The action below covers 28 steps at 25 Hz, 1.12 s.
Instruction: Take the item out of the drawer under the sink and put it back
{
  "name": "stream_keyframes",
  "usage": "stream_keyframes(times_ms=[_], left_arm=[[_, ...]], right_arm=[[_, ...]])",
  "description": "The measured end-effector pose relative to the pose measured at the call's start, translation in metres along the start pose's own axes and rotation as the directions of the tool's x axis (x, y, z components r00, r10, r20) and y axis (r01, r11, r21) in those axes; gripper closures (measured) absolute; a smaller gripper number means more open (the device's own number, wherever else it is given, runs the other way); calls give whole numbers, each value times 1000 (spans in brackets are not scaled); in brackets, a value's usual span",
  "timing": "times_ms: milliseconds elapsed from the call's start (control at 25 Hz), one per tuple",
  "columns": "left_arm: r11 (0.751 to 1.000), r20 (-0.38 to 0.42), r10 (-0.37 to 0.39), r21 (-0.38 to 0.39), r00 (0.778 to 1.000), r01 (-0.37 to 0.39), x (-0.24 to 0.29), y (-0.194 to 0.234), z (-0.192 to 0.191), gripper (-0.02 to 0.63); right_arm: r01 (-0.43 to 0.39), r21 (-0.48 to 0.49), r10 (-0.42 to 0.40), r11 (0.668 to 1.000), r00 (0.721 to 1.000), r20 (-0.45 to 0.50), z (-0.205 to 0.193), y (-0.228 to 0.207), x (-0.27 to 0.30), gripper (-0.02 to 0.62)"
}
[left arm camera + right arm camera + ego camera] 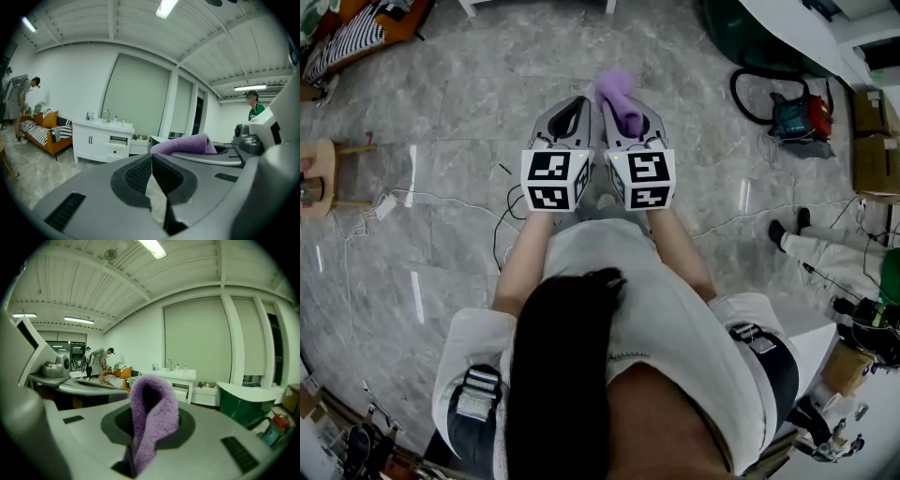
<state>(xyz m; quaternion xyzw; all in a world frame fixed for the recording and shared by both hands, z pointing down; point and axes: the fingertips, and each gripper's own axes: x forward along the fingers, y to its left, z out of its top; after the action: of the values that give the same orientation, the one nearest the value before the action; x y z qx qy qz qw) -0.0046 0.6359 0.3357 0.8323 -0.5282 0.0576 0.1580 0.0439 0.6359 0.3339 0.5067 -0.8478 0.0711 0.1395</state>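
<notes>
I hold both grippers side by side at chest height over the floor. A purple terry cloth (pixel 619 98) sticks up folded from my right gripper (pixel 630 120), which is shut on it; the cloth (pixel 152 418) fills the gap between its pads in the right gripper view. My left gripper (pixel 575 114) is shut with nothing in it, its ribbed pads (pixel 140 173) meeting edge to edge. The white sink cabinet (pixel 101 138) stands far off by the wall, one drawer (pixel 118 140) pulled slightly out. The cabinet (pixel 180 380) also shows in the right gripper view.
Cables (pixel 441 202) trail over the marble floor. A wooden stool (pixel 319 178) stands at left; a red-green machine (pixel 795 114), boxes (pixel 874 141) and a person's legs (pixel 811 246) at right. A striped sofa (pixel 44 131) is left of the cabinet, a green tub (pixel 246 404) right of it.
</notes>
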Motion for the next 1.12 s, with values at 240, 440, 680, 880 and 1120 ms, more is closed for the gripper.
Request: stream_keyframes(times_ms=[240,440,680,880,1120], left_arm=[[997,20,-27,-65,999,28,0,16,7,597],[998,9,-44,-41,999,44,-1,29,10,597],[996,3,-58,-68,998,58,0,40,15,597],[997,4,-28,-67,1000,28,-5,46,18,597],[998,13,8,-66,1000,-7,4,56,20,597]], right_arm=[[28,43,-28,999,999,-21,0,3,10,523],[30,28,-30,999,999,12,12,16,19,523],[35,38,-37,999,998,48,25,29,28,525],[28,26,-30,999,998,49,30,34,27,523],[23,35,-25,999,998,56,29,26,34,523]])
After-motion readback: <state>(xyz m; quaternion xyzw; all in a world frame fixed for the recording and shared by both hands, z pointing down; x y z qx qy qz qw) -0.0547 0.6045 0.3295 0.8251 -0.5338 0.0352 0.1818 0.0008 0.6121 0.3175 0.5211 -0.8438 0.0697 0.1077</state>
